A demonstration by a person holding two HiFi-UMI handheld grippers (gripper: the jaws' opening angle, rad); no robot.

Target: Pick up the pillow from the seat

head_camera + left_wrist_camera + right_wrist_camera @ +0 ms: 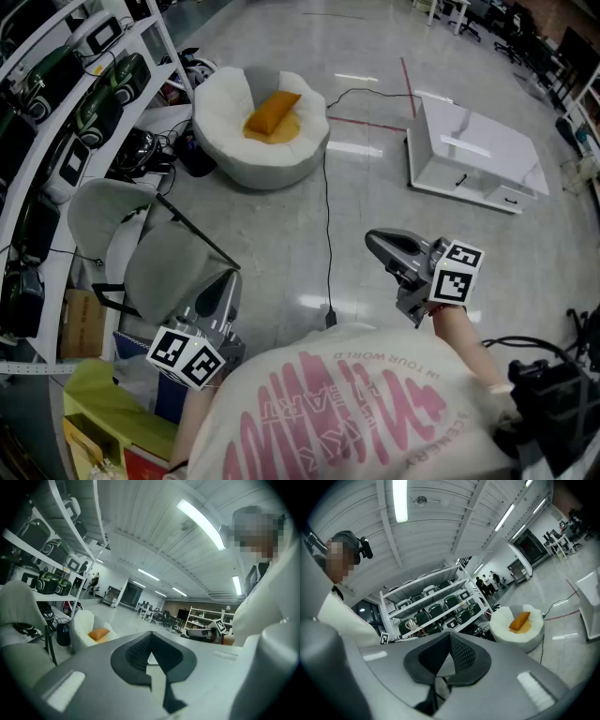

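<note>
Far across the floor [375,183], the orange pillow [272,112] lies in the round white seat [221,112]; the left hand-held gripper [223,286] and the right hand-held gripper [373,241] are both closed tight on nothing.

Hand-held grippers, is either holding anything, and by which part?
Nothing held: left hand-held gripper and right hand-held gripper are shut, empty; pillow lies on the seat.
</note>
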